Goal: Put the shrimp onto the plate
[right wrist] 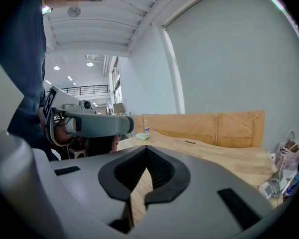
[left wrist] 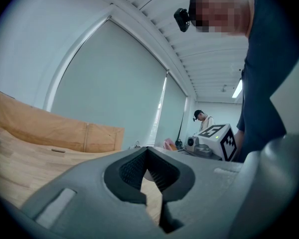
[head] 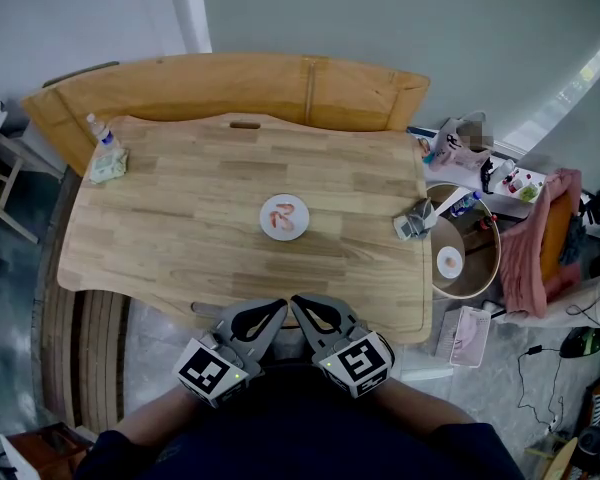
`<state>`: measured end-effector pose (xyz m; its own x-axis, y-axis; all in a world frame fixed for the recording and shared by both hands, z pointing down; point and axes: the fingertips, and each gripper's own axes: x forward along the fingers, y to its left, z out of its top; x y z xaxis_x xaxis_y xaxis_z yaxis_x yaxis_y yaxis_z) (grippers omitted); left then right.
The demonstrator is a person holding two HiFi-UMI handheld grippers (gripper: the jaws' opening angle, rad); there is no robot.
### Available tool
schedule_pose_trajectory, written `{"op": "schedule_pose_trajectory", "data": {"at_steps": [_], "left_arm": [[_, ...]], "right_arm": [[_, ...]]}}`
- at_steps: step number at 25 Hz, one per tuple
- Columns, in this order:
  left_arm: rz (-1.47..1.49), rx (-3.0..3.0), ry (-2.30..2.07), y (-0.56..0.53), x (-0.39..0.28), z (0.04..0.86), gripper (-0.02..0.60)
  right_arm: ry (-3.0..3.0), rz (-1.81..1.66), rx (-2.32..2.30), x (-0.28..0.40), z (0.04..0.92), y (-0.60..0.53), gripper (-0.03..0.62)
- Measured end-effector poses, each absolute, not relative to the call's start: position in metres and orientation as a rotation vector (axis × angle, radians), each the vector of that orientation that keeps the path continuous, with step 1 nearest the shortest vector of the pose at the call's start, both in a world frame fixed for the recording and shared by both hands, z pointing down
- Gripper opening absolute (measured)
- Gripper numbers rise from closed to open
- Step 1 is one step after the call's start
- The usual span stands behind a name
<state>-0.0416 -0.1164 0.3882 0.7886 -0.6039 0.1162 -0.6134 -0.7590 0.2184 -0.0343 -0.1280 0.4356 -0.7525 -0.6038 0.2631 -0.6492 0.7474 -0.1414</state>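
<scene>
Pink shrimp already on white plate on worktop, left tongs and right tongs clenched empty, so task looks done

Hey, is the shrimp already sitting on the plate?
Yes, the head view shows the orange shrimp lying on the white plate, with neither claw near it.

Dark navy top, grey plastic left gripper, matching right gripper, black ribbed pads, black-and-white marker cubes with green lights.
</scene>
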Motion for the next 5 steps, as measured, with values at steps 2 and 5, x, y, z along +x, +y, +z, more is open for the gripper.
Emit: {"op": "schedule_pose_trajectory", "data": {"at_steps": [2, 5], "left_arm": [[0.053, 2.741, -0.943, -0.1162, -0.041, 0.3863, 0.003], [0.04, 2.745, -0.946, -0.116, -0.0407, 0.3824, 0.003]], "right_arm": [[-2.745, 0.332, 0.995, -0.0344, 0.4355, -0.1275, 0.009], [-2.744, 0.33, 0.996, -0.0346, 0.435, -0.1261, 0.009]]}}
